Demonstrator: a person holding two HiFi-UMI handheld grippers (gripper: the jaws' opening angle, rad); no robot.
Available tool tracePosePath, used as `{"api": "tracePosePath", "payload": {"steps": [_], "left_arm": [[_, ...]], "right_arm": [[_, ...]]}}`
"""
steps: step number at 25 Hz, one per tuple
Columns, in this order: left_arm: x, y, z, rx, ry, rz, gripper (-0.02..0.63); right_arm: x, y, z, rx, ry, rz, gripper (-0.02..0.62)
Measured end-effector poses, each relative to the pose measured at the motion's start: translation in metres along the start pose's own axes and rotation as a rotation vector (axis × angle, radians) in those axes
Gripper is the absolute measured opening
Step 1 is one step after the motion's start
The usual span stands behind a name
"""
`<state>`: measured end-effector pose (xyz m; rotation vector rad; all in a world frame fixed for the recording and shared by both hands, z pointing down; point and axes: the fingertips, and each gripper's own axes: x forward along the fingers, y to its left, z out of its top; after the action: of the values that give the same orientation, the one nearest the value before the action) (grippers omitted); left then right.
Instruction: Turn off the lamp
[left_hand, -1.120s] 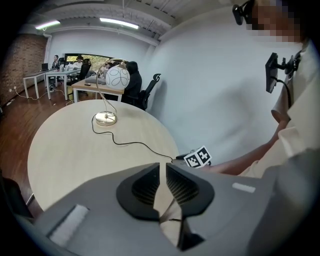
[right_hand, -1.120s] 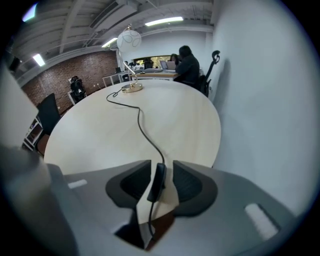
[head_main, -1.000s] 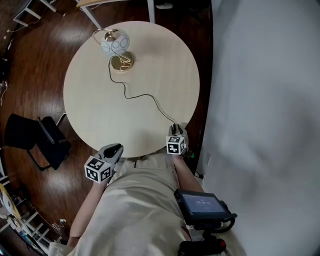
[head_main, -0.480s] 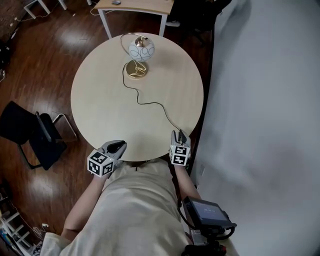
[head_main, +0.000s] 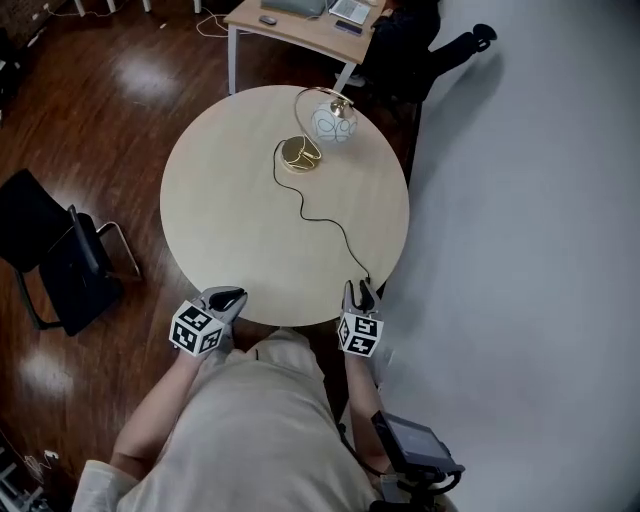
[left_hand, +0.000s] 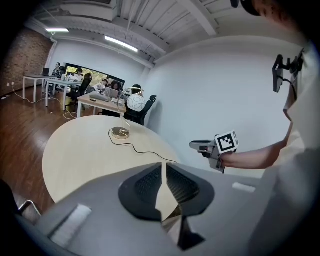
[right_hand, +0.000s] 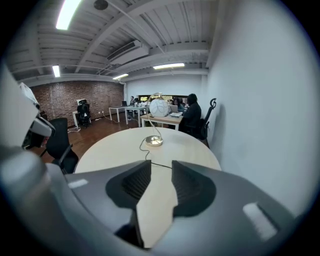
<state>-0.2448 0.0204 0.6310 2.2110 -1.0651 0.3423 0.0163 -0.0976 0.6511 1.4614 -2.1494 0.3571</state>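
The lamp stands at the far side of the round table (head_main: 230, 220): a white globe shade (head_main: 332, 122) on a curved gold stem over a gold base (head_main: 298, 153). Its black cord (head_main: 320, 215) snakes to the near right edge. My left gripper (head_main: 226, 299) hovers at the near edge with its jaws together and nothing in them (left_hand: 161, 167). My right gripper (head_main: 358, 292) hangs by the cord's near end, open and holding nothing (right_hand: 161, 165); its jaws have just been closing slightly. Both point at the lamp (left_hand: 134, 103) (right_hand: 159, 107), which is far from them.
A black chair (head_main: 55, 265) stands left of the table. Behind the lamp is a desk (head_main: 300, 25) with a seated person (right_hand: 191, 113) in black. A white wall (head_main: 540, 200) runs along the right. A small screen device (head_main: 415, 445) hangs at my waist.
The head view has drawn back and turned, so the lamp now sits further right and further off. My right gripper has lifted from the cord's end; both grippers stay by the near edge.
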Motion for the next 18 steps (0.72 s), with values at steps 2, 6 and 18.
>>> {"api": "tracePosePath", "payload": {"steps": [2, 6, 18], "left_arm": [[-0.015, 0.007, -0.006, 0.004, -0.008, -0.014, 0.032], [-0.036, 0.016, -0.011, 0.006, -0.044, -0.052, 0.031], [-0.077, -0.002, -0.02, 0.096, -0.082, -0.14, 0.006]], "right_arm": [[-0.015, 0.017, 0.005, 0.008, -0.016, -0.002, 0.13], [-0.043, 0.049, 0.008, 0.006, -0.042, -0.014, 0.13], [-0.101, 0.092, -0.003, 0.024, -0.107, -0.03, 0.124]]}}
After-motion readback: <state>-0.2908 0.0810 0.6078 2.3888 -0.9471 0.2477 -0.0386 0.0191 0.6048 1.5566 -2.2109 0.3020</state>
